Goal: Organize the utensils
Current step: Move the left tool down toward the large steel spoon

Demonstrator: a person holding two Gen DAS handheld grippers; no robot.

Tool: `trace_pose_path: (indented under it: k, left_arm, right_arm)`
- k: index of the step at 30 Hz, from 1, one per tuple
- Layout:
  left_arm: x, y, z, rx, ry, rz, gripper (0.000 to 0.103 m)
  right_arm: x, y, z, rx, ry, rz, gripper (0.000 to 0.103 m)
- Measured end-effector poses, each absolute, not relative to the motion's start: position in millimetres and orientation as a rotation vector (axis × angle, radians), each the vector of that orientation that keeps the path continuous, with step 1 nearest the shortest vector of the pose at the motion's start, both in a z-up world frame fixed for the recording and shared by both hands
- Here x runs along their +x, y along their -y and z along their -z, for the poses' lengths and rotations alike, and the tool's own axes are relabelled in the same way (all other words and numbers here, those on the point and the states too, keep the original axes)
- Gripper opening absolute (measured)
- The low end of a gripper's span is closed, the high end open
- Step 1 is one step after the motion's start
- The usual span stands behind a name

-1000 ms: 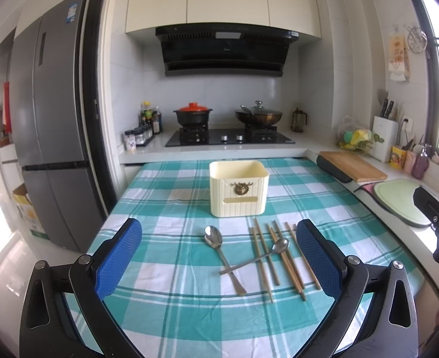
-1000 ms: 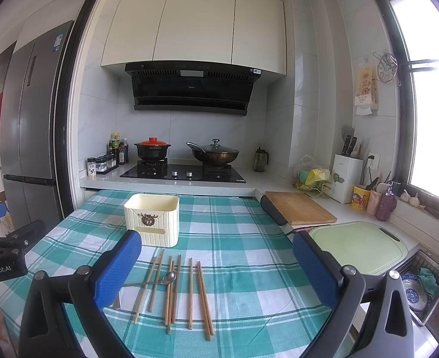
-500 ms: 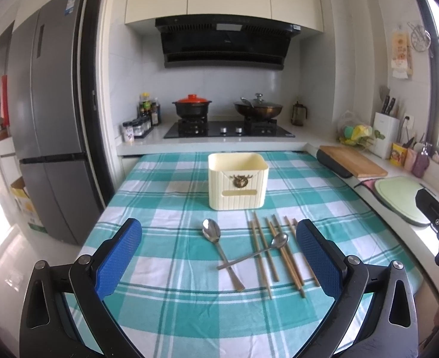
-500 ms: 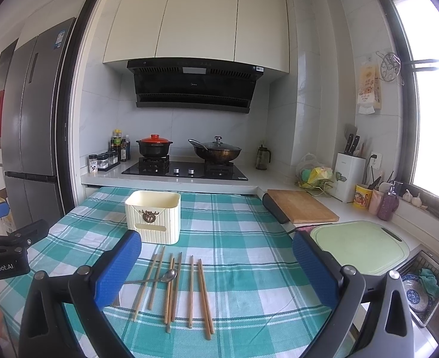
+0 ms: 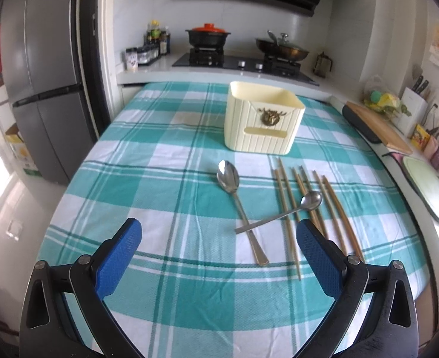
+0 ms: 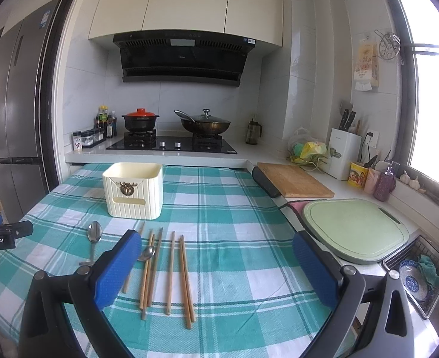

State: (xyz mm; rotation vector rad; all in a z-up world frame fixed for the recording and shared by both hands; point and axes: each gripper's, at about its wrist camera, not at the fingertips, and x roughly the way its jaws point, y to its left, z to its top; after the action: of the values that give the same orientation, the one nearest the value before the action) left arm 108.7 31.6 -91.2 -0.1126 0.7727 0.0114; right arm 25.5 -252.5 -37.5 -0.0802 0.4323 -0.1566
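Since a moment ago my left gripper has dipped and come closer to the table, so the utensils now fill more of its view; my right gripper has barely shifted. Both have their blue pads spread wide and hold nothing. To me this reads as the approach to a first pick, with nothing sorted yet.

Just ahead of my left gripper, between its pads, a large spoon lies on the checked tablecloth, bowl pointing away. A smaller spoon crosses its handle and rests over the wooden chopsticks, which lie in rough rows ahead and to the right. My right pad covers the near ends of some of them.

From my right gripper, the same chopsticks lie just ahead toward the left, and my left pad hides part of the small spoon and the leftmost sticks.

Beyond the utensils stands the cream utensil holder, upright and open at the top. I cannot see its inside floor, so I cannot tell whether it has compartments.

Farther still are the stove and counter, not part of this job
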Motion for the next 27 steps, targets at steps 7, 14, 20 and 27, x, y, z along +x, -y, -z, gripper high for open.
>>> trace_pose_path:
  k: [7, 14, 20, 27]
  left_arm:
    - [185.3, -36.0, 135.8, -0.085, -0.906, -0.037, 0.103]
    - [243.5, -25.5, 184.3, -0.143, -1.078, 0.022, 0.103]
    - [257.1, -13.2, 204.8, -0.073, -1.100, -0.058, 0.103]
    - [254.4, -10.4, 212.3, -0.015, -1.113, -0.085, 0.103]
  right_arm:
    - [50.9, 274.9, 72.3, -0.087, -0.559, 0.218, 0.103]
    - [70.1, 278.1, 93.4, -0.088, -0.639, 0.223, 0.103]
    - [92.9, 276.6, 104.8, -0.056, -0.694, 0.151, 0.103]
    - [118.7, 284.3, 133.6, -0.038, -0.810, 0.121, 0.103]
